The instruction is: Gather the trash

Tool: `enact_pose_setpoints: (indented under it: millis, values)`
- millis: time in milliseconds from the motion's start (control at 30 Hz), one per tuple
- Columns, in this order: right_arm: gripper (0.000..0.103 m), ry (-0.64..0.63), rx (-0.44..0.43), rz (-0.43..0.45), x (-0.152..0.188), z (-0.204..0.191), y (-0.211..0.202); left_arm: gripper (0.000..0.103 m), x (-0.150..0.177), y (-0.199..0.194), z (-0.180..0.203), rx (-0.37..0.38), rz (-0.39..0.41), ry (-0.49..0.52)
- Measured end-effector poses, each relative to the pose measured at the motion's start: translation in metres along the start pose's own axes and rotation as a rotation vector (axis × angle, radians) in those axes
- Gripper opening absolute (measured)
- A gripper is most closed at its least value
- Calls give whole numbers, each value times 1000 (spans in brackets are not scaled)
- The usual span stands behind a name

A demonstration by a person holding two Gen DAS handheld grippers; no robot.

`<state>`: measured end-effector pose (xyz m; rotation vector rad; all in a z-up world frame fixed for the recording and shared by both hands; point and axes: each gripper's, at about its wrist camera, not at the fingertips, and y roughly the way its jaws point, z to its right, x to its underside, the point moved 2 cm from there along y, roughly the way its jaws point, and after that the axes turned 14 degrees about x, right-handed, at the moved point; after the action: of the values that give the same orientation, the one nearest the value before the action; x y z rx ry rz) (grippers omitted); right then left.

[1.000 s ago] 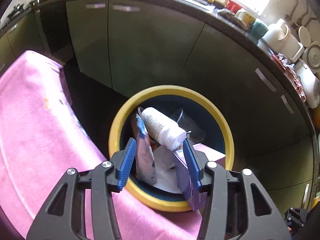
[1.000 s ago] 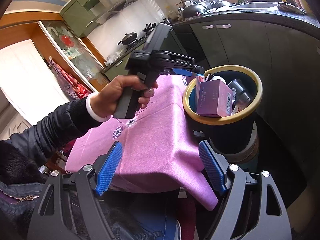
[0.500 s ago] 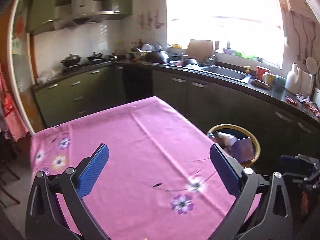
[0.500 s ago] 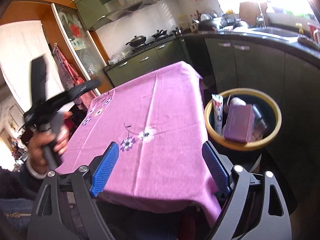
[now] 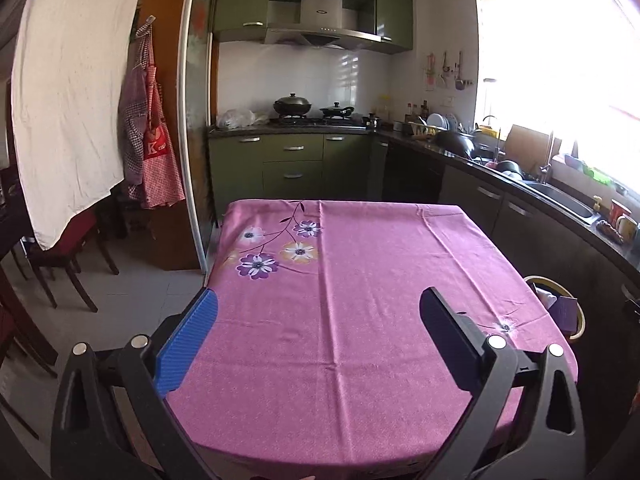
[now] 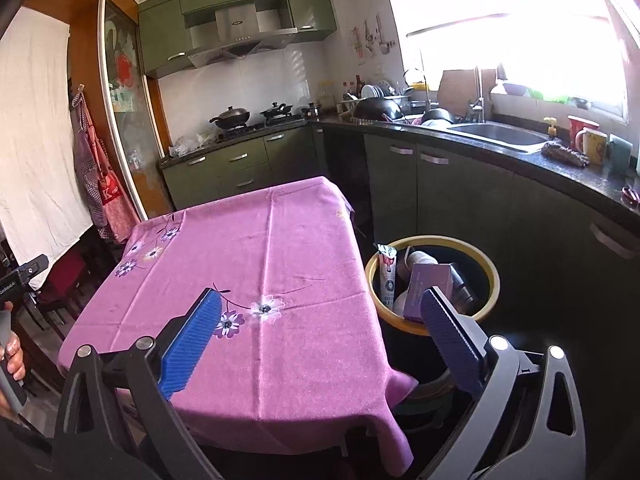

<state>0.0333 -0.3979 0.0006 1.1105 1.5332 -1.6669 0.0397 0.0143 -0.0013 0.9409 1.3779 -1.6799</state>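
A dark bin with a yellow rim point(image 6: 493, 276) stands on the floor by the table's right side. It holds a purple box point(image 6: 430, 280), a white bottle point(image 6: 421, 258), a printed tube point(image 6: 387, 276) and a dark cup point(image 6: 461, 285). In the left wrist view only a slice of the bin point(image 5: 540, 279) shows at the right edge. My left gripper point(image 5: 319, 298) hangs open and empty over the pink flowered tablecloth point(image 5: 360, 272). My right gripper point(image 6: 321, 297) hovers above the table's near right corner, its jaws opening, with nothing between them.
Green cabinets and a dark counter with a sink point(image 6: 496, 134) run along the back and right walls. Dark wooden chairs point(image 5: 60, 264), a hanging apron point(image 5: 150, 152) and a white sheet point(image 5: 68, 100) stand left of the table. A hand point(image 6: 12, 354) holds the left gripper's handle.
The left gripper spread over the bin, leaving the trash inside, then swung away and up to face the bare table. The right gripper spread wider and rose a little.
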Motion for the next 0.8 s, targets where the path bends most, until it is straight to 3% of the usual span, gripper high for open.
enact_pose_setpoints:
  millis: [233,800]
  values:
    - [98,-18,68,67,-6,0,-17,96,1,-23,10,1,41,28]
    - [98,-29,47,72,-6,0,-20,96,4,-26,22,32,46,53]
